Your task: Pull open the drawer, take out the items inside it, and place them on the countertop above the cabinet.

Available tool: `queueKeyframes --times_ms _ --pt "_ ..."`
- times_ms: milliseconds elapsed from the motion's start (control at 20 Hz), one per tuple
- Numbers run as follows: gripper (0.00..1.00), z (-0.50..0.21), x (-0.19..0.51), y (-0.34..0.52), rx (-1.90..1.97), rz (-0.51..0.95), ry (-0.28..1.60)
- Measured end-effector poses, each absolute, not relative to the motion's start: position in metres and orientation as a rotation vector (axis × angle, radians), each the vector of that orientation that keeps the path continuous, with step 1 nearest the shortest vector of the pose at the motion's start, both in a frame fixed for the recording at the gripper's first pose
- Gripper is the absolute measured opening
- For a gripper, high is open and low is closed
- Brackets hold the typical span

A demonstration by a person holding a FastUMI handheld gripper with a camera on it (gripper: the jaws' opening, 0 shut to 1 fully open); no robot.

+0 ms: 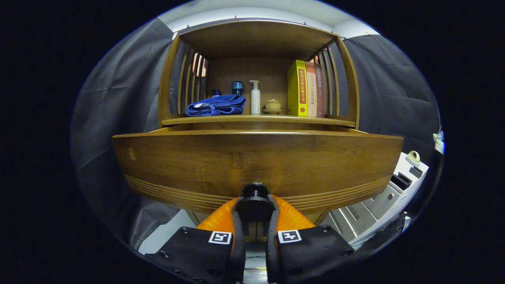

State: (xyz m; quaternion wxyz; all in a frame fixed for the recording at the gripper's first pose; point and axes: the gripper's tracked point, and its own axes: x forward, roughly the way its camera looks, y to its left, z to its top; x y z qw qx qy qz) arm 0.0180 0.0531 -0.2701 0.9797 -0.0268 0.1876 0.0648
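The wooden drawer front (256, 161) stands right ahead of me, wide and grooved along its lower edge. Its dark round knob (255, 193) sits low in the middle, and my gripper (255, 211) is shut on the knob, one finger pressing each side. The drawer appears pulled a little out from the cabinet; its inside is hidden behind the front panel. Just above it runs the countertop (256, 118) of the cabinet, under an open shelf frame.
On the countertop lie a folded blue towel (216, 105), a blue jar (237, 87), a white pump bottle (255, 97), a small lidded cup (273, 105) and three upright books (305, 88). A white drawer unit (388, 189) stands at the lower right.
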Motion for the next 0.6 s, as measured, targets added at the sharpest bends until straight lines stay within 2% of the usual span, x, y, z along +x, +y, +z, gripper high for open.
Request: queueKeyframes --times_ms 500,600 --pt "0.29 -0.28 0.004 0.051 -0.081 0.13 0.39" --pt "0.32 -0.28 0.003 0.05 -0.075 0.128 0.389"
